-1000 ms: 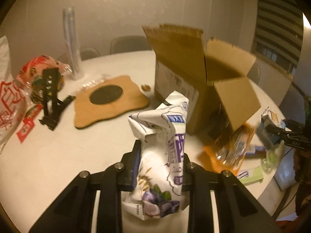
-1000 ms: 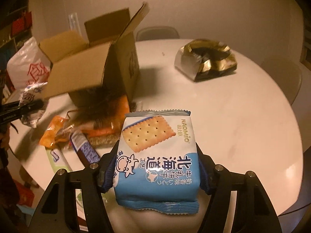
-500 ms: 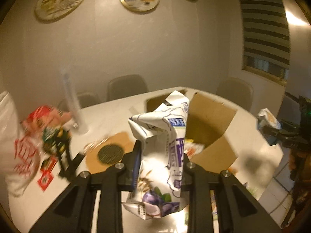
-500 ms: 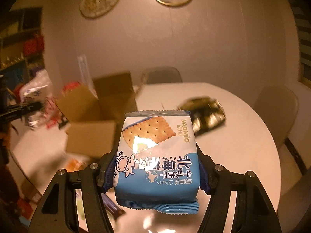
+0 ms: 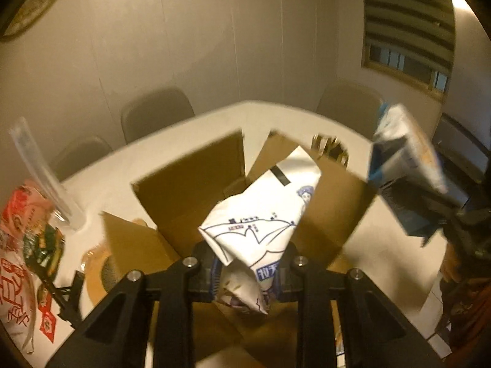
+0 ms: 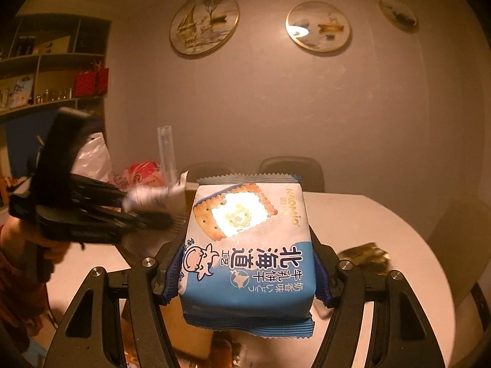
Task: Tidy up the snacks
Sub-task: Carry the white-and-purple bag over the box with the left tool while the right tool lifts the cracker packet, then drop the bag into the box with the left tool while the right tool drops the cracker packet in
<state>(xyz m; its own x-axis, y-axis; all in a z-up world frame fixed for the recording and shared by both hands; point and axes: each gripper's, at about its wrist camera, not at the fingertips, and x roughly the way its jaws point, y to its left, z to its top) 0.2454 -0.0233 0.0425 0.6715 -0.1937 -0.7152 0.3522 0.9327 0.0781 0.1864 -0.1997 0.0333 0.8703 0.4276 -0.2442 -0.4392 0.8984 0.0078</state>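
The left gripper (image 5: 247, 271) pinches a crinkled white snack bag (image 5: 260, 214) above the open brown cardboard box (image 5: 190, 184). The right gripper (image 6: 245, 271) clamps a glossy, pillow-shaped blue cracker packet (image 6: 248, 257) over the round white table (image 6: 383, 214).

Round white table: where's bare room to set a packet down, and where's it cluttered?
Bare tabletop lies right of the blue cracker packet, behind the crumpled gold foil bag. It is crowded around the open cardboard box, where red-and-white bags, a clear plastic sleeve and a black stand sit.

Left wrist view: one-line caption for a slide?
Left gripper holds a crumpled white snack bag above the open cardboard box.
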